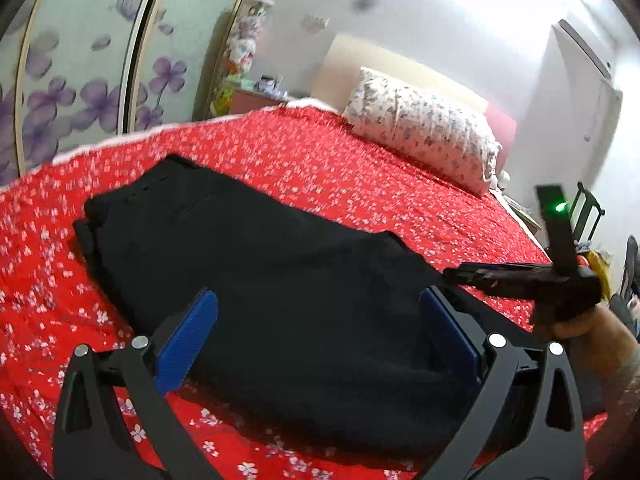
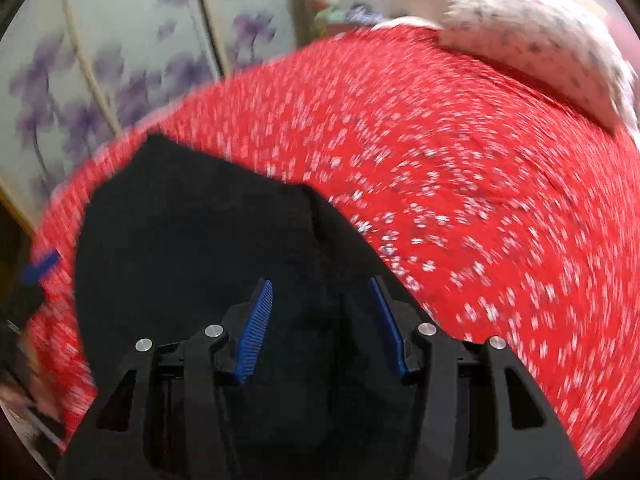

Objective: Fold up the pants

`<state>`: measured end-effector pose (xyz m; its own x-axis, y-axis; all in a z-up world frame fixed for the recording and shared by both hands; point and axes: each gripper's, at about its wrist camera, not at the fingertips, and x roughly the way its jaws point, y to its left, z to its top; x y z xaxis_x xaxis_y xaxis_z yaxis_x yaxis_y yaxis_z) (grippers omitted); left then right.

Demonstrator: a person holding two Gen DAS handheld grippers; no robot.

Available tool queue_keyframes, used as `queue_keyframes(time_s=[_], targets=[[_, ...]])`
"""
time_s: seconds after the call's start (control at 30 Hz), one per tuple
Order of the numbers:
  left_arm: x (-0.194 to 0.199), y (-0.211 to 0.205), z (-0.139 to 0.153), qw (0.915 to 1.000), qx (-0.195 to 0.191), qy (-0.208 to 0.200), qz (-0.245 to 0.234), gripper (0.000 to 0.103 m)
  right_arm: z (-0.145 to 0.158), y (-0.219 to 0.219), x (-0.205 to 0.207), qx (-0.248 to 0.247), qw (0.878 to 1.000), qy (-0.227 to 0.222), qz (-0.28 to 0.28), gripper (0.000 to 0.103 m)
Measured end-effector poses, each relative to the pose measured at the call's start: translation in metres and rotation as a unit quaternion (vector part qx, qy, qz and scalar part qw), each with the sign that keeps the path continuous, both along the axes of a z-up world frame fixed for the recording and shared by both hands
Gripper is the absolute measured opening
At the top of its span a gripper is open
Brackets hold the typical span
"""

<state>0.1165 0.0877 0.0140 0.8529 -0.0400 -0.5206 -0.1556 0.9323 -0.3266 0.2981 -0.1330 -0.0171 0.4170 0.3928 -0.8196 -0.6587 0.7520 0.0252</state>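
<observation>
Black pants (image 1: 256,264) lie folded in a long band on the red flowered bedspread (image 1: 340,176). My left gripper (image 1: 320,320) is open just above the near end of the pants, blue pads wide apart, holding nothing. My right gripper (image 2: 322,304) is open over the pants (image 2: 192,240), nothing between its blue pads; its view is motion-blurred. The right gripper's body also shows in the left wrist view (image 1: 520,280) at the pants' right edge, held by a hand.
A flowered white pillow (image 1: 424,128) lies at the head of the bed by a cream headboard. A wardrobe with purple flower doors (image 1: 80,92) stands beyond the bed's far side. A cluttered nightstand (image 1: 256,92) is behind it.
</observation>
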Motion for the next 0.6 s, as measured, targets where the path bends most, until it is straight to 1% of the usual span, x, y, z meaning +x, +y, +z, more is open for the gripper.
queue_keyframes(time_s=[0.03,0.07,0.13,0.27,0.33,0.37,0.43,0.5,0.53,0.6], targets=[[0.001,0.003,-0.001,1.0,-0.007,0.004,0.001,0.101,-0.003,0.002,-0.001,-0.017,1.0,-0.002,0.007,0.053],[0.002,0.008,-0.003,0.9998,-0.015,0.009,0.001,0.101,-0.013,0.009,-0.001,-0.042,0.999,-0.003,0.012,0.053],[0.001,0.015,-0.006,0.9995,-0.027,0.015,0.005,0.101,-0.019,0.013,-0.001,-0.055,0.998,0.003,0.017,0.053],[0.0,0.022,-0.011,0.9987,-0.044,0.022,0.011,0.101,-0.034,0.005,0.008,-0.03,0.999,0.045,0.008,0.053],[0.0,0.023,-0.013,0.9983,-0.051,0.027,0.01,0.101,-0.035,0.0,0.007,-0.014,0.999,0.052,0.003,0.052],[0.0,0.023,-0.013,0.9981,-0.053,0.029,0.009,0.101,-0.034,-0.003,0.005,-0.005,0.999,0.051,0.006,0.05],[0.0,0.02,-0.013,0.9981,-0.055,0.03,0.004,0.101,-0.03,-0.001,-0.004,-0.002,0.999,0.041,0.025,0.023],[0.0,0.017,-0.012,0.9984,-0.048,0.028,0.001,0.101,-0.025,0.004,-0.018,-0.029,0.999,0.002,0.043,0.014],[-0.001,0.017,-0.012,0.9986,-0.046,0.027,0.0,0.101,-0.022,0.004,-0.023,-0.037,0.998,-0.011,0.047,0.012],[-0.001,0.014,-0.012,0.9987,-0.043,0.026,-0.003,0.101,-0.014,0.005,-0.027,-0.044,0.997,-0.033,0.045,0.011]])
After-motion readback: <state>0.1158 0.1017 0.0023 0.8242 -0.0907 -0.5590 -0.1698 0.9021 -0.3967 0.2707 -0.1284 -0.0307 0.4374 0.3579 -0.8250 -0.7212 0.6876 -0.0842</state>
